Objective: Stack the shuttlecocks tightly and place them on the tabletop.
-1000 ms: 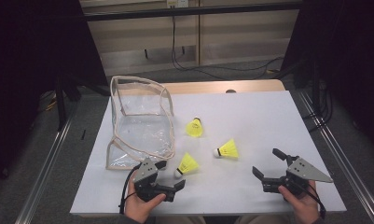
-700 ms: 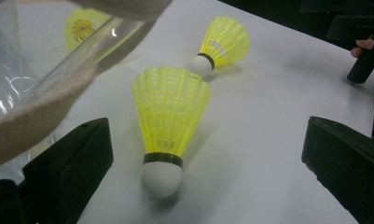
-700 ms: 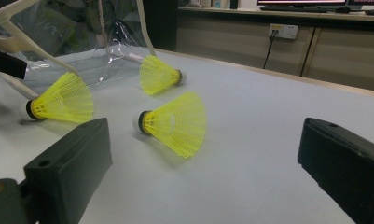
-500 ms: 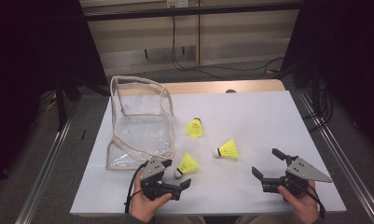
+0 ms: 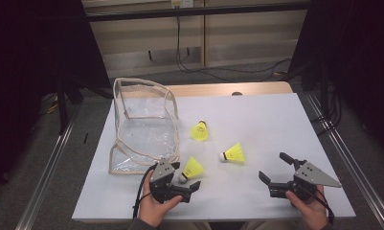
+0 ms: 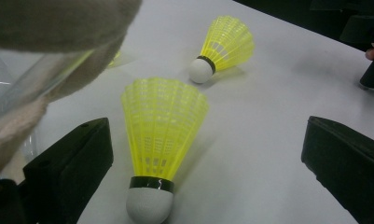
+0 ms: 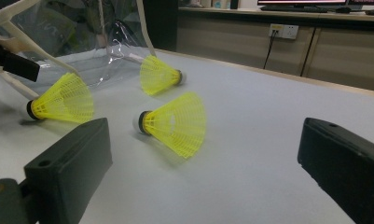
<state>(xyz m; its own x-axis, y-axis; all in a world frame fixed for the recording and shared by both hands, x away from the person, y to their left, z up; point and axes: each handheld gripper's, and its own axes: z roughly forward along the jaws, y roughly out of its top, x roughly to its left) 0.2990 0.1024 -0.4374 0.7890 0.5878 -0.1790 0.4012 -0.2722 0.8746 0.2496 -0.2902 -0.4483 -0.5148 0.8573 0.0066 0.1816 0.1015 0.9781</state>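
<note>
Three yellow shuttlecocks lie on the white table (image 5: 276, 120). The nearest shuttlecock (image 5: 192, 168) lies between the open jaws of my left gripper (image 5: 186, 176), untouched. In the left gripper view this shuttlecock (image 6: 163, 140) lies close to the left jaw, white cork toward the camera, and my left gripper (image 6: 208, 161) is open. A second shuttlecock (image 5: 232, 154) lies mid-table, a third (image 5: 199, 131) beside the clear bag (image 5: 141, 127). My right gripper (image 5: 272, 166) is open and empty at the front right. In its own view my right gripper (image 7: 203, 172) faces the middle shuttlecock (image 7: 175, 123).
The clear bag with beige trim (image 7: 82, 37) stands open at the left, its edge close over my left gripper's camera (image 6: 49, 46). Metal rails run along both table sides. Cabinets and cables lie beyond the far edge.
My left gripper has edged right and forward, bringing its jaws around the nearest shuttlecock. The right gripper and the shuttlecocks have stayed put.
</note>
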